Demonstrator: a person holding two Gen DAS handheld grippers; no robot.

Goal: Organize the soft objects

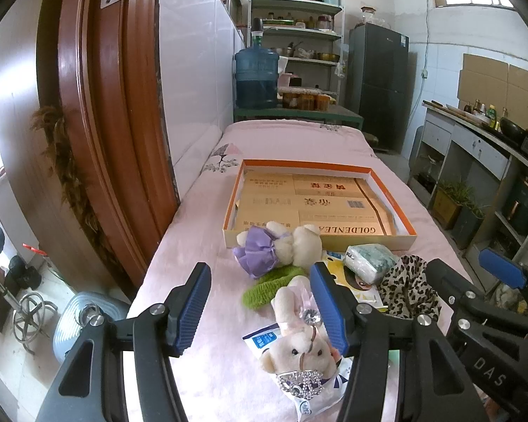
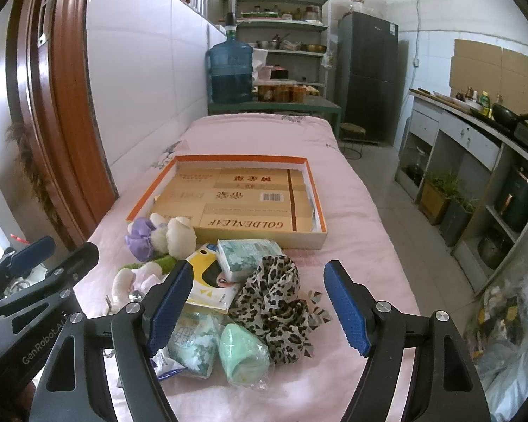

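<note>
I am hovering my left gripper (image 1: 260, 311) with its jaws spread wide and holding nothing, over the pink bunny toy (image 1: 301, 337), which is lying on the pink bedspread (image 1: 200, 316) at the near end of the pile, partly on a white-and-blue packet (image 1: 264, 339). My right gripper (image 2: 258, 311) is likewise gaping and empty, hanging over the leopard-print cloth (image 2: 274, 302), with a mint-green bundle (image 2: 243, 351) and a wrapped tissue pack (image 2: 193, 344) just beside it. Beyond them, the purple-dressed teddy (image 1: 281, 248) is leaning against the near wall of the orange-rimmed box (image 1: 403, 211), the likely destination, which has only flattened cartons lining its floor. What worries me: the bunny is carrying a rhinestone charm (image 1: 301, 383) and a thin chain, so closing on it could snag that trinket or drag the packet underneath along; my right jaws could catch only a loose fold of the cloth, letting it trail and sweep the small silver scraps (image 2: 318, 307) off the bed; and my 2 tools are sitting close enough to bump each other. The bunny's long axis is running roughly along the bed, head pointing toward me and feet toward the box, so its body is lying across the gap between my left jaws.
</note>
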